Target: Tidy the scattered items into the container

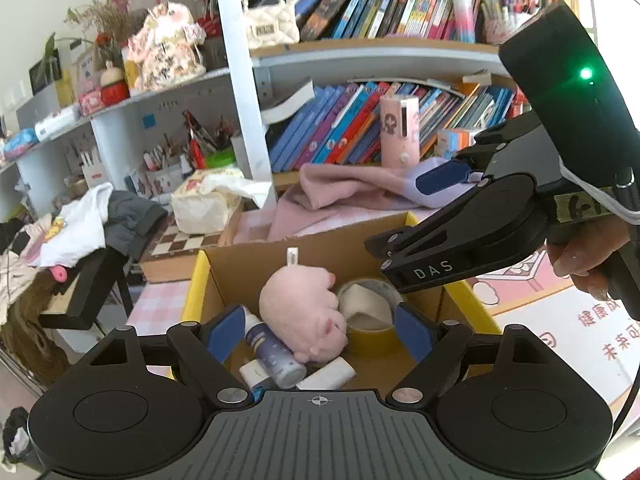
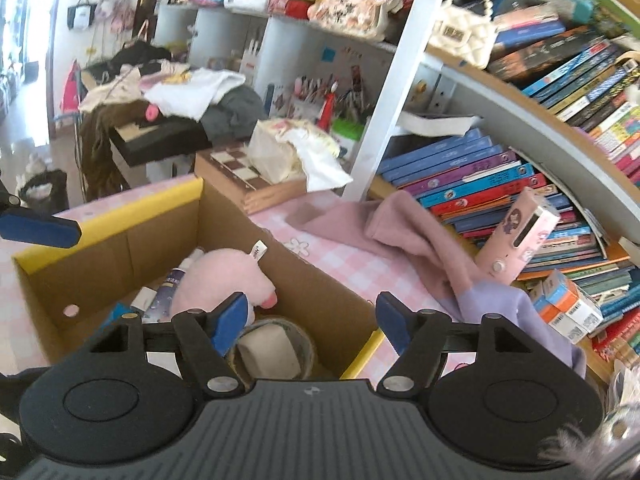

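A cardboard box point(image 1: 248, 258) with yellow flaps sits on the pink checked table and also shows in the right wrist view point(image 2: 168, 220). Inside lie a pink plush pig point(image 1: 304, 312), a tape roll point(image 1: 368, 316), a purple bottle point(image 1: 272, 354) and white tubes point(image 1: 328, 374). My left gripper point(image 1: 320, 334) is open and empty above the box's contents. My right gripper point(image 2: 310, 322) is open and empty over the box's right end, above the tape roll point(image 2: 272, 346) and the pig point(image 2: 224, 280). The right gripper also shows in the left wrist view point(image 1: 440, 184).
A pink and lilac cloth point(image 2: 420, 248) lies on the table beside the box. A pink device point(image 2: 516, 236) leans against shelved books point(image 2: 480, 184). A tissue pack point(image 1: 204, 204) rests on a chessboard box point(image 1: 180, 244). Clothes point(image 1: 80, 224) are piled at left.
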A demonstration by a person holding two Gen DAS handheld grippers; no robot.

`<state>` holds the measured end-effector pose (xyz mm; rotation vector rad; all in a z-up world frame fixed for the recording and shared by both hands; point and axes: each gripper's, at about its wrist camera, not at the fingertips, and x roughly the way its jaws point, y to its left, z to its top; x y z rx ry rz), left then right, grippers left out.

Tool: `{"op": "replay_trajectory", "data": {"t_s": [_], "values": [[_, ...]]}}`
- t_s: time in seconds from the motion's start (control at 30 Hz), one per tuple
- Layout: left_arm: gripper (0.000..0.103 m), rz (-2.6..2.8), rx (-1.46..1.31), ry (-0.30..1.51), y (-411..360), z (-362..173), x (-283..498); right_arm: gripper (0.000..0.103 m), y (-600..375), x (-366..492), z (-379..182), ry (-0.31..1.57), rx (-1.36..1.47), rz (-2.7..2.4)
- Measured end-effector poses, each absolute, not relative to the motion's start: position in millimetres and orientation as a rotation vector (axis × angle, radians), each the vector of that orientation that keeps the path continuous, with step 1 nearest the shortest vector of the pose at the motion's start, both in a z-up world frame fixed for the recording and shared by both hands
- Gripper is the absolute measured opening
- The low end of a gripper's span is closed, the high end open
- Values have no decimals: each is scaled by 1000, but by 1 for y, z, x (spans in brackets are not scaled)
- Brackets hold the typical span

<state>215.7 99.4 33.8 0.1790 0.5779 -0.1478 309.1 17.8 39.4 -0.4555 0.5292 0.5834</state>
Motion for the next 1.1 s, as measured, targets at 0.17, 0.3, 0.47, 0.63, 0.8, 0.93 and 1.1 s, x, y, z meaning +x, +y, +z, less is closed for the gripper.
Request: {"op": "replay_trajectory", "data": {"t_s": [0.17, 0.3, 0.47, 0.63, 0.8, 0.93, 1.1], "values": [[85, -146, 164, 556, 101, 40, 191, 72, 5, 280, 51, 500, -405, 563], [86, -149, 164, 540, 102, 45, 171, 73, -8, 256, 61, 481, -366, 540], [89, -149, 164, 517, 103, 51, 146, 73, -24, 225, 69, 465, -313, 508], [90, -139, 126, 504, 106, 55, 125, 74, -35, 196, 73, 458, -277, 486], [90, -135, 115, 508, 107, 52, 108, 75, -42, 171, 72, 454, -242, 451], [91, -123, 109, 511, 108, 49, 93, 76, -51, 152, 67, 457, -197, 399], [94, -83, 102, 517, 109, 39, 77, 77, -60, 124, 53, 448, -173, 325]]}}
